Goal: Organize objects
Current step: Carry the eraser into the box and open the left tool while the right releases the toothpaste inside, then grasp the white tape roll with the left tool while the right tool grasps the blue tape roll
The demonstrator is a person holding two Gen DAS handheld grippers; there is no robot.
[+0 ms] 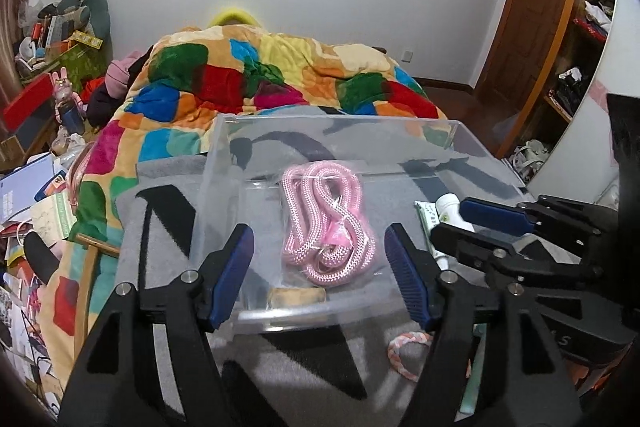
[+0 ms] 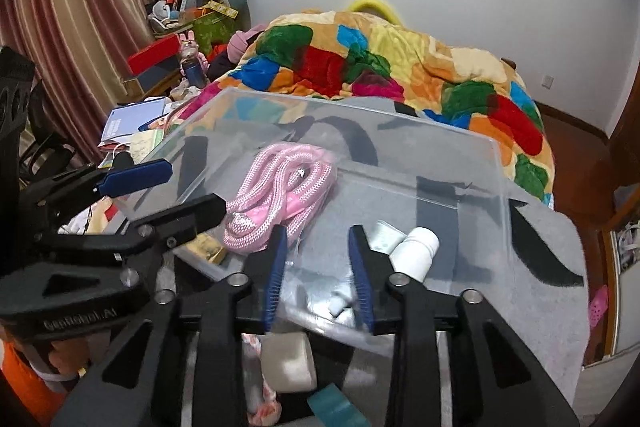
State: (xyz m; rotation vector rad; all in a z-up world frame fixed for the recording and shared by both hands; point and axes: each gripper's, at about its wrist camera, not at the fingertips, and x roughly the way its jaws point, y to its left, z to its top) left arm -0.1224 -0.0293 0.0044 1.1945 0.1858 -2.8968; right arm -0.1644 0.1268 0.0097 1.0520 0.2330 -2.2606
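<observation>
A clear plastic box [image 1: 224,163] [image 2: 496,163] stands on a grey cloth on the bed. Inside it lies a bagged pink rope [image 1: 328,223] [image 2: 276,187], and a tan block [image 1: 296,297] sits at its near wall. My left gripper [image 1: 320,267] is open over the box, one finger on each side of the rope, not touching it. My right gripper [image 2: 318,267] is open over the box's near right part. A white tube with a cap [image 2: 414,249] [image 1: 452,211] lies just right of its right finger. A small white piece [image 2: 340,305] lies between its fingers.
A pink-and-white braided rope [image 1: 404,351] [image 2: 260,399], a white roll [image 2: 288,363] and a teal strip [image 2: 332,407] lie on the grey cloth [image 1: 320,379] in front of the box. A colourful quilt [image 1: 260,67] covers the bed behind. Clutter [image 1: 36,187] fills the left side.
</observation>
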